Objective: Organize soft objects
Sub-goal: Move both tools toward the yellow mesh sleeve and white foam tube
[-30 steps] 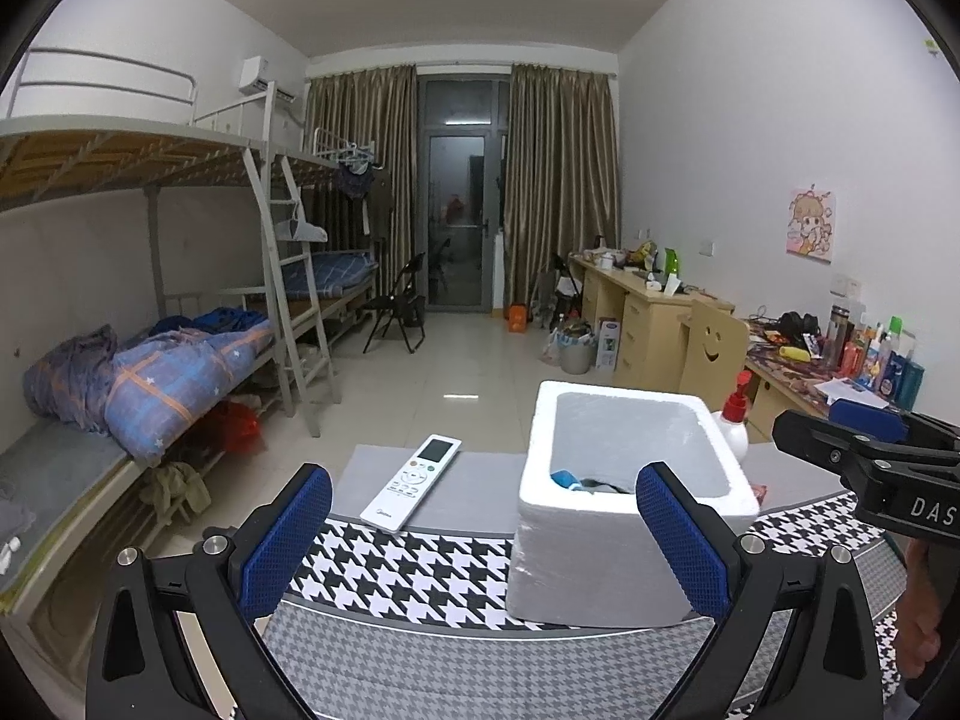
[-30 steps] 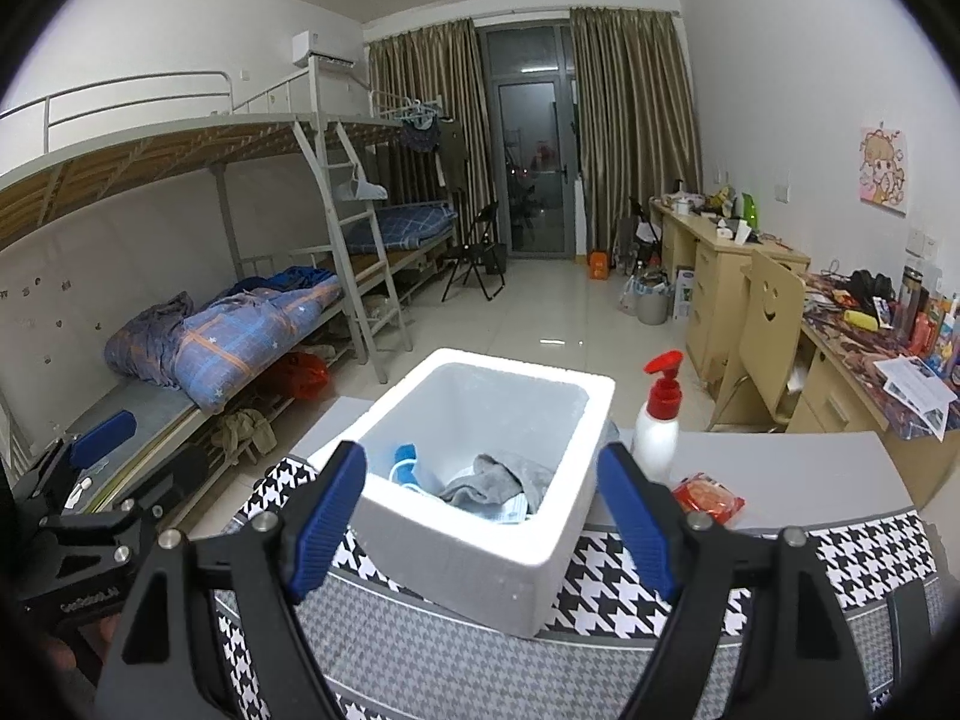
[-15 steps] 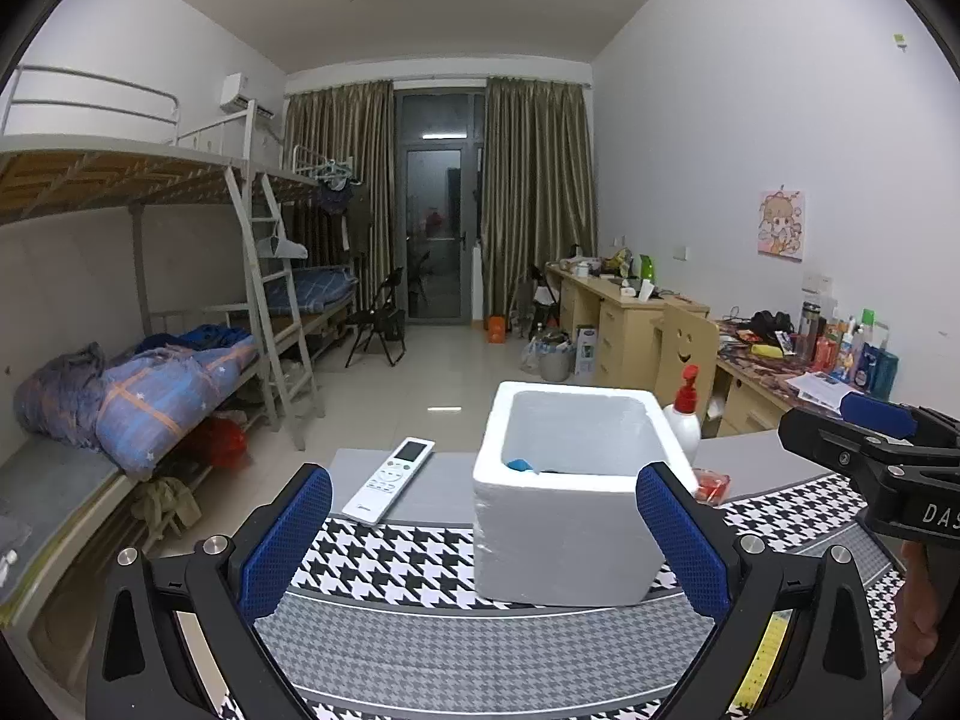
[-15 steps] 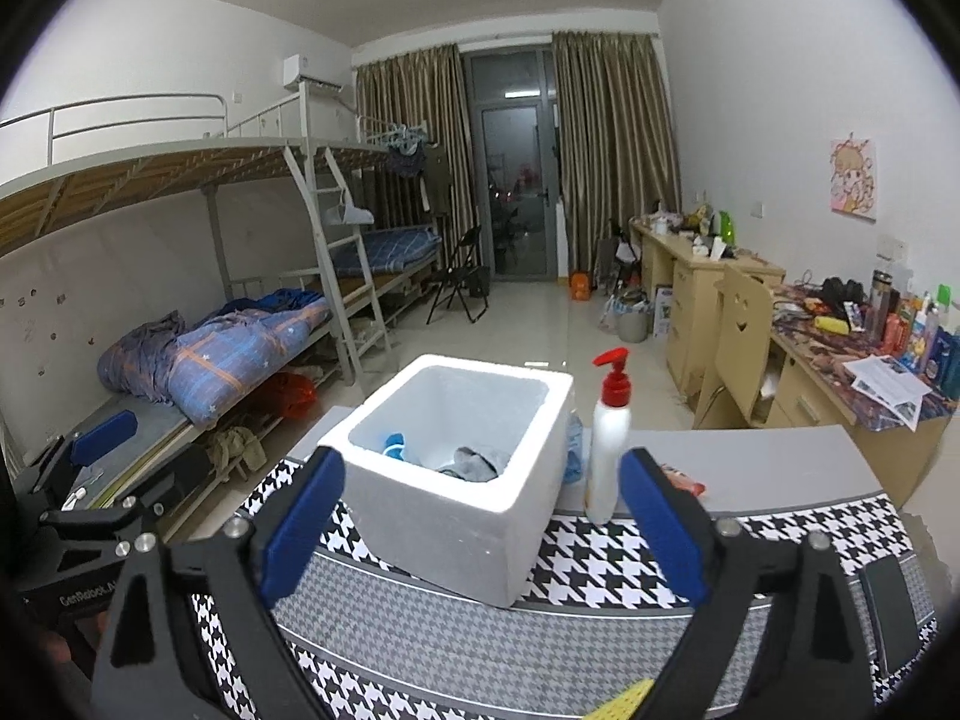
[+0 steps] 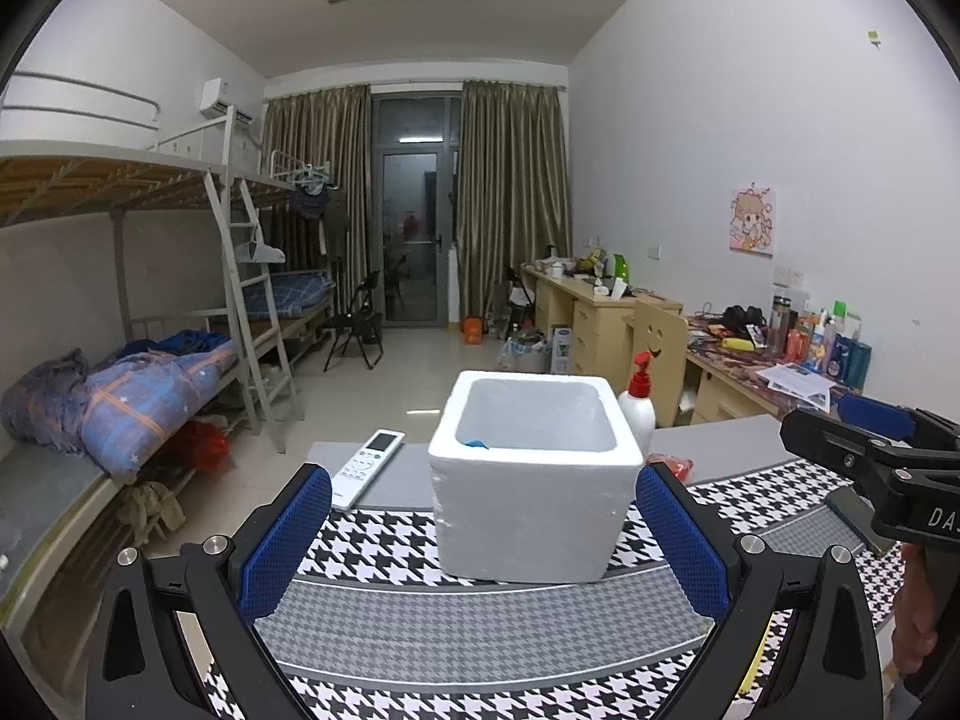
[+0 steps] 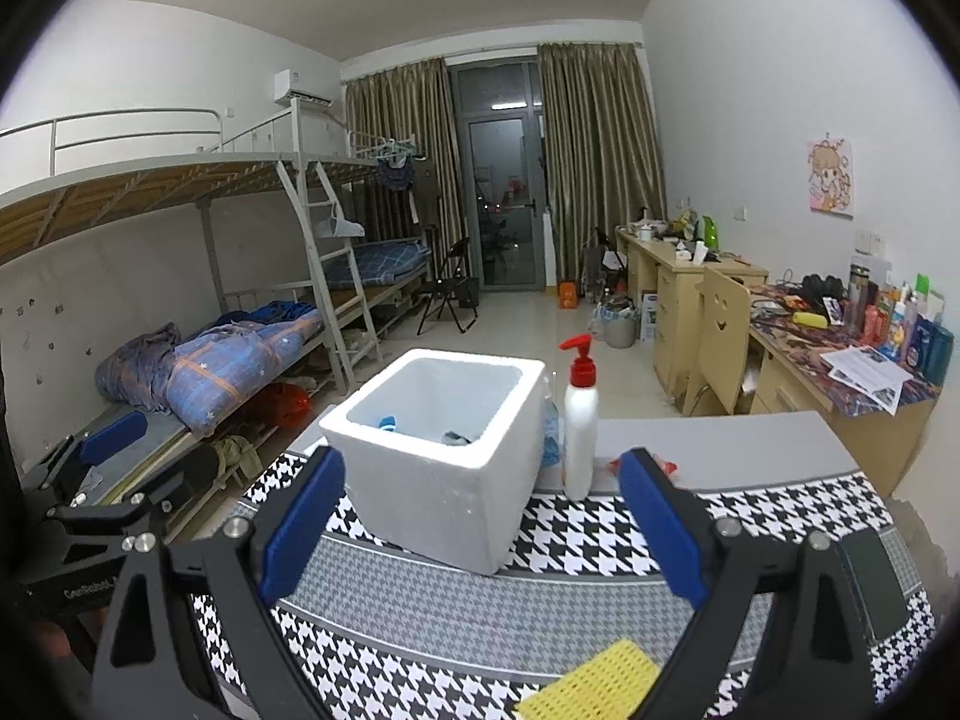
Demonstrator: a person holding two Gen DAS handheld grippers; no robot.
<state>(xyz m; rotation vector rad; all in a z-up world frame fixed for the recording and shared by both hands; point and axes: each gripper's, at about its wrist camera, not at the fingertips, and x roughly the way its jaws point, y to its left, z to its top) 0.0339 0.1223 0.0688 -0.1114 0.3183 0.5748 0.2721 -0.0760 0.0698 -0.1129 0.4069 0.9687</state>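
Note:
A white foam box (image 5: 528,516) (image 6: 444,498) stands on the houndstooth cloth (image 5: 480,630). Inside it lie a blue item (image 6: 387,422) and a grey cloth (image 6: 459,438), mostly hidden by the wall. A yellow sponge (image 6: 591,684) lies on the cloth at the near edge, below my right gripper. My left gripper (image 5: 483,471) is open and empty, held back from the box's front. My right gripper (image 6: 480,456) is wide open and empty, also short of the box, to its right.
A white pump bottle with a red top (image 6: 581,420) stands right of the box, with a red packet (image 6: 663,467) beside it. A white remote (image 5: 369,465) lies to the left. A dark phone (image 6: 870,582) rests at the right. Bunk beds and desks line the room.
Both grippers have drawn back from the foam box, which now looks smaller and farther. The right jaws have spread wider. The yellow sponge has come into the right wrist view.

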